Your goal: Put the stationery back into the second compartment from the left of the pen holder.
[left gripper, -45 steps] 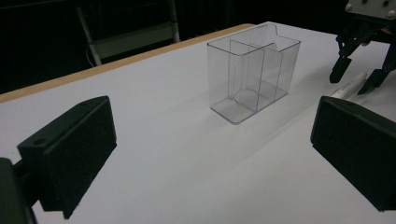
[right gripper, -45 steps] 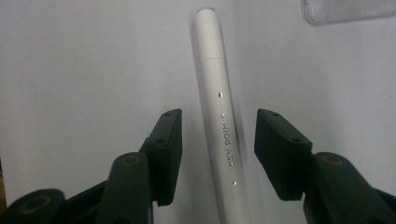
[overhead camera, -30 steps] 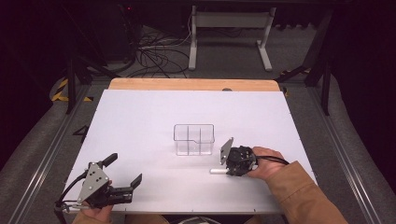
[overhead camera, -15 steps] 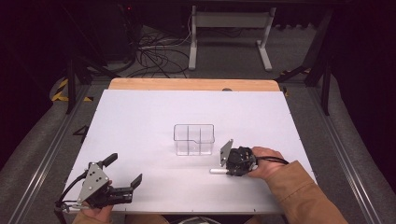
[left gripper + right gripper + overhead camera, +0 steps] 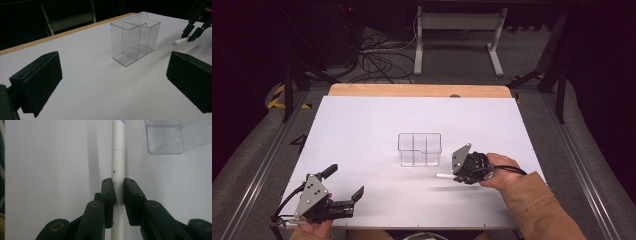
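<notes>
Marker [image 5: 118,157] | clamped between right tool [image 5: 117,192] jaws | beside organizer [image 5: 419,149]

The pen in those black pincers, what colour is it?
White; the pen shows best in the right gripper view.

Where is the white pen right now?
The pen is pinched in the right claw, low over the white table in the high view. It sits just right of the clear box, toward the person's side.
</notes>
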`<state>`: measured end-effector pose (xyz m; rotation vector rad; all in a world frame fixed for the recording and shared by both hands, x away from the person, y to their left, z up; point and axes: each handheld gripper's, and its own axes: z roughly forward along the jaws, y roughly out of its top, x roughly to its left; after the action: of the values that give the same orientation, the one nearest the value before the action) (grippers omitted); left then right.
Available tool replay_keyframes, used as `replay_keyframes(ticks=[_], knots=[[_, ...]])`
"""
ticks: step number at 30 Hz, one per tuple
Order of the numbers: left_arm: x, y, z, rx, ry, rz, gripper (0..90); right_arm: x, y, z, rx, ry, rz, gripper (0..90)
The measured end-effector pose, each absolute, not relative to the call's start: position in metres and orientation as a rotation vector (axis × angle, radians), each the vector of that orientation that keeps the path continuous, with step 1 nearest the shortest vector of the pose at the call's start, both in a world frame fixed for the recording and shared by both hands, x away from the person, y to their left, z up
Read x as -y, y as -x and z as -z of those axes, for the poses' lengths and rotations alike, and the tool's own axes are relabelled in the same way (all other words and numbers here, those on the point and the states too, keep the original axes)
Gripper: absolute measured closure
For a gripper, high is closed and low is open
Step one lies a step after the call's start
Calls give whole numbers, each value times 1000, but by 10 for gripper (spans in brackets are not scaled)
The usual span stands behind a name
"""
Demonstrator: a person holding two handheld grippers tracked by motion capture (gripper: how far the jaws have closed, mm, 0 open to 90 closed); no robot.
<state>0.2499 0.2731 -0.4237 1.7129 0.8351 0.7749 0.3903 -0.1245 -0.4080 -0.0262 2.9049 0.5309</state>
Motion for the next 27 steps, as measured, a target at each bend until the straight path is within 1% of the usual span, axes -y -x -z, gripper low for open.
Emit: replay_keyframes(ticks=[7, 27], knots=[[-273, -250, 424, -836, -1713, -777, 10, 131, -389, 393, -2850, 24, -680, 789], [-273, -250, 424, -841, -1713, -771, 10, 156, -384, 351, -2645, -127, -1098, 788]])
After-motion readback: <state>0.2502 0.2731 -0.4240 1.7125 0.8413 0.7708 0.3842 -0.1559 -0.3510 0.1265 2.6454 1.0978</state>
